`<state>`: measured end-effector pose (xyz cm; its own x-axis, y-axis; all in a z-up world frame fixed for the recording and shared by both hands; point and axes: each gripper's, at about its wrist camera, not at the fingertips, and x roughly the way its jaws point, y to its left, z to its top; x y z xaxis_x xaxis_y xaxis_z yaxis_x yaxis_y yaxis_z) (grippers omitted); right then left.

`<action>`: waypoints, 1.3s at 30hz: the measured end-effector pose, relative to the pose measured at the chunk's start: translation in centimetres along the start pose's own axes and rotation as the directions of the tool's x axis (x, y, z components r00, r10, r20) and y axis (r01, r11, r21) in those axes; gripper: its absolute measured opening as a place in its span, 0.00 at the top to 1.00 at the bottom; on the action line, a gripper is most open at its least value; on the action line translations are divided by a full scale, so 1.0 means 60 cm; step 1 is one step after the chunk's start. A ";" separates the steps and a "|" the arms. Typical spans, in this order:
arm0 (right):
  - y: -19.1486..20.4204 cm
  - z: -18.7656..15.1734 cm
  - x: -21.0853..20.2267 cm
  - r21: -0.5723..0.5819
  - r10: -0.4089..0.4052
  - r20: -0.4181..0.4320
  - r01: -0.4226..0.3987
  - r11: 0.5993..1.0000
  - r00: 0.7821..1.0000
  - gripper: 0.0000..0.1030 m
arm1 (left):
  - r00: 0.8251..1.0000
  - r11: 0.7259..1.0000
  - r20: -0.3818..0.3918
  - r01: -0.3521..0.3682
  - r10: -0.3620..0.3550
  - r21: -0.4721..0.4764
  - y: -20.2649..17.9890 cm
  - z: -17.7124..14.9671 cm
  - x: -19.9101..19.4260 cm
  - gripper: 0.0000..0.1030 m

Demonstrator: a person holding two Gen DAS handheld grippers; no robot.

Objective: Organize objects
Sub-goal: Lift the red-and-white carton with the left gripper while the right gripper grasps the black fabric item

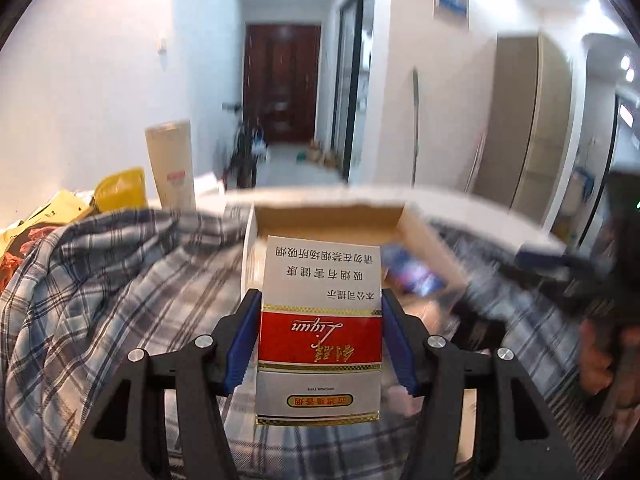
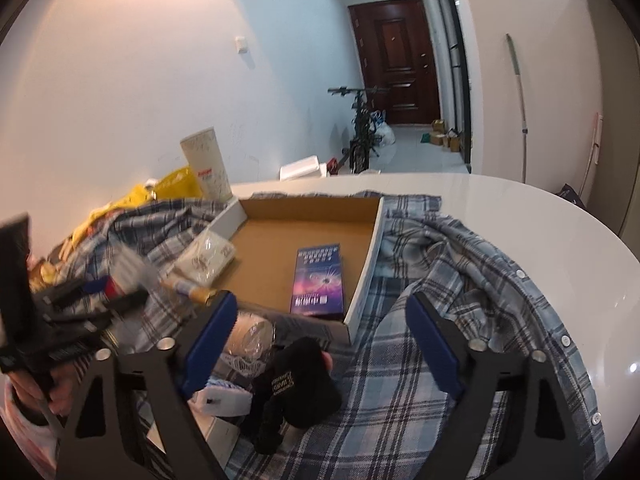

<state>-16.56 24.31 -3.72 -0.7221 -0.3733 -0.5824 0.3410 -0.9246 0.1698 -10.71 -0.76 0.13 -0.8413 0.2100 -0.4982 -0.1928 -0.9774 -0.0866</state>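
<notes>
Firmly, left gripper (image 1: 320, 312) clamps the cigarette pack (image 1: 320, 320) before the cardboard tray (image 1: 328, 224).

The cigarette pack (image 1: 320, 328) hides most of the cardboard box (image 1: 328, 220) behind it. At left in the right wrist view, the left gripper (image 2: 100, 300) is smeared by blur, its load unreadable. Frame bottoms crop both tools.

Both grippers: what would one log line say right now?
left gripper: shut on cigarette pack | right gripper: open, empty | cardboard tray: holds purple box
</notes>
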 end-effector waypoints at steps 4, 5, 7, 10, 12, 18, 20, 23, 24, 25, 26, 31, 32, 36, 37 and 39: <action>0.010 -0.014 0.023 -0.039 -0.037 -0.087 0.034 0.999 0.996 0.18 | 0.994 0.999 0.109 -0.016 0.019 -0.028 0.006 0.010 -0.028 0.41; 0.013 -0.017 0.028 -0.050 -0.027 -0.106 0.022 0.998 0.994 0.18 | 0.992 0.999 0.124 -0.014 0.018 -0.036 0.009 0.011 -0.032 0.41; 0.021 -0.021 0.036 -0.076 -0.021 -0.137 0.011 0.997 0.990 0.24 | 0.990 0.999 0.142 -0.015 0.022 -0.049 0.013 0.013 -0.038 0.41; 0.031 -0.031 0.050 -0.125 -0.069 -0.169 0.048 0.991 0.983 0.31 | 0.988 0.998 0.148 -0.027 0.034 -0.051 0.014 0.016 -0.043 0.41; 0.032 -0.038 0.061 -0.132 -0.068 -0.209 0.041 0.990 0.976 0.38 | 0.989 0.998 0.146 -0.022 0.029 -0.052 0.013 0.017 -0.044 0.41; 0.047 -0.059 0.082 -0.151 -0.023 -0.302 -0.024 0.988 0.953 0.54 | 0.992 0.999 0.121 -0.018 0.024 -0.051 0.010 0.011 -0.038 0.41; 0.052 -0.061 0.083 -0.179 -0.034 -0.302 -0.022 0.984 0.953 0.54 | 0.993 0.998 0.116 -0.008 0.014 -0.055 0.011 0.009 -0.035 0.41; 0.050 -0.064 0.087 -0.180 -0.034 -0.314 -0.025 0.983 0.949 0.55 | 0.992 0.998 0.123 -0.005 0.012 -0.058 0.010 0.009 -0.038 0.41; 0.050 -0.063 0.089 -0.179 -0.037 -0.312 -0.020 0.984 0.949 0.58 | 0.992 0.998 0.129 -0.006 0.013 -0.059 0.010 0.009 -0.040 0.41; 0.049 -0.063 0.086 -0.182 -0.044 -0.303 -0.012 0.983 0.952 0.64 | 0.991 0.998 0.135 -0.005 0.013 -0.061 0.011 0.009 -0.042 0.41; 0.051 -0.063 0.082 -0.193 -0.053 -0.294 -0.005 0.981 0.954 0.65 | 0.990 0.998 0.144 -0.006 0.015 -0.064 0.011 0.009 -0.045 0.41; 0.061 -0.047 0.063 -0.216 -0.060 -0.215 0.012 0.976 0.975 0.67 | 0.980 0.995 0.181 -0.071 0.082 -0.063 0.008 0.012 -0.053 0.41; 0.057 -0.038 0.056 -0.203 -0.064 -0.195 0.024 0.979 0.979 0.67 | 0.982 0.995 0.171 -0.063 0.075 -0.078 0.010 0.018 -0.057 0.41; 0.051 0.005 0.020 -0.164 -0.062 -0.154 0.036 0.986 0.986 0.67 | 0.987 0.996 0.144 -0.056 0.066 -0.074 -0.002 0.070 -0.077 0.41; 0.053 0.021 0.007 -0.160 -0.067 -0.137 0.044 0.986 0.988 0.67 | 0.987 0.996 0.151 -0.049 0.059 -0.069 -0.005 0.085 -0.084 0.41; 0.061 0.062 -0.026 -0.153 -0.074 -0.081 0.061 0.986 0.994 0.67 | 0.984 0.998 0.173 -0.042 0.051 -0.055 -0.018 0.132 -0.107 0.41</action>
<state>-16.42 21.22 0.73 -0.6945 -0.2966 -0.6555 0.3843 -0.9232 0.0105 -9.11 -0.87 10.25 -0.9248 0.1606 -0.3448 -0.1292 -0.9852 -0.1124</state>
